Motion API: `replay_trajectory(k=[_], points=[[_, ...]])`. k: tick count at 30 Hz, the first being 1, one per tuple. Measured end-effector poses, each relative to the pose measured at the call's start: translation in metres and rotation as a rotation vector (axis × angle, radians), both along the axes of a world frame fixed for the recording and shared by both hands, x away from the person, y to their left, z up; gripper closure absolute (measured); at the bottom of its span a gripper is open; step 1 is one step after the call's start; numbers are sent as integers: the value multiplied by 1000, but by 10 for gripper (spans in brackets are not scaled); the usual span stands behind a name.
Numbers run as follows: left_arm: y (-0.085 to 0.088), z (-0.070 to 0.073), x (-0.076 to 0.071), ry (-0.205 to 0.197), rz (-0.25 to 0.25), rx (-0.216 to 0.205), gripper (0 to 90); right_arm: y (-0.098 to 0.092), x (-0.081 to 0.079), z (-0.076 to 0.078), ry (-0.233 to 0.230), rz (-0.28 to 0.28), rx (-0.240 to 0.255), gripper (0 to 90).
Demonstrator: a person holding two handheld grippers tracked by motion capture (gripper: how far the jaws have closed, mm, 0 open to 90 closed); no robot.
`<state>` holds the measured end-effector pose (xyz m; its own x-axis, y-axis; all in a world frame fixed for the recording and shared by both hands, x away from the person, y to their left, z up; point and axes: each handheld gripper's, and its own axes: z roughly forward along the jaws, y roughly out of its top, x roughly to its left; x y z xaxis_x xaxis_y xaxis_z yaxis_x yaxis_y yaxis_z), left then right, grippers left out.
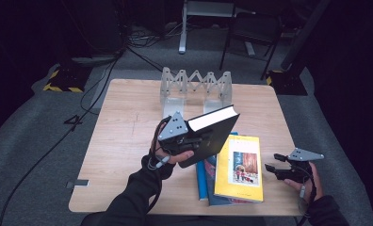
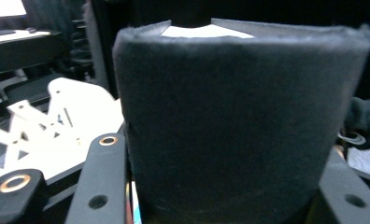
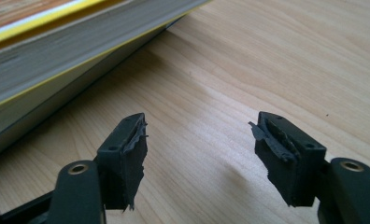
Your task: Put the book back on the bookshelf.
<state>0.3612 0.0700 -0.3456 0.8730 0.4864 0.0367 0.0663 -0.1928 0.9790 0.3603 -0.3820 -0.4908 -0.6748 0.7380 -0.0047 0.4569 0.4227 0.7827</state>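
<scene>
Wooden table [image 1: 128,141], dark room behind. Left gripper [image 1: 194,140], frame centre: jaws clamped across spine of black hardback book [image 1: 213,134], held tilted above table. Rigid, probably heavy, cover likely slick; grip near spine, mid-length. Right gripper [image 3: 199,144], lower right: jaws apart, empty, beside yellow book [image 1: 239,167].

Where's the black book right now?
High view: the black book is mid-table, lifted in the left gripper, above the yellow book and before the white rack.

Blue book [image 1: 208,181] — mostly hidden under yellow book [image 1: 239,168].
</scene>
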Motion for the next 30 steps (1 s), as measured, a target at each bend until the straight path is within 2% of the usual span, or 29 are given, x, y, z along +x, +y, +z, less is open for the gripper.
replay_trajectory(k=[3,6,8,9,11,22,30], points=[[5,1,2,-13,34,30,525,0,1,-2,7,3,-4,343],[10,-2,6,-7,74,44,525,2,1,-4,13,13,-8,371],[13,-3,8,0,87,41,525,2,2,-4,13,18,-13,377],[17,-4,11,11,93,24,525,3,2,-4,12,21,-17,382],[21,-4,15,11,126,20,525,3,1,-3,10,25,-13,382],[35,-6,30,23,214,34,527,6,2,-5,17,31,-27,375],[47,-1,49,27,311,33,527,7,3,-5,23,29,-26,372]])
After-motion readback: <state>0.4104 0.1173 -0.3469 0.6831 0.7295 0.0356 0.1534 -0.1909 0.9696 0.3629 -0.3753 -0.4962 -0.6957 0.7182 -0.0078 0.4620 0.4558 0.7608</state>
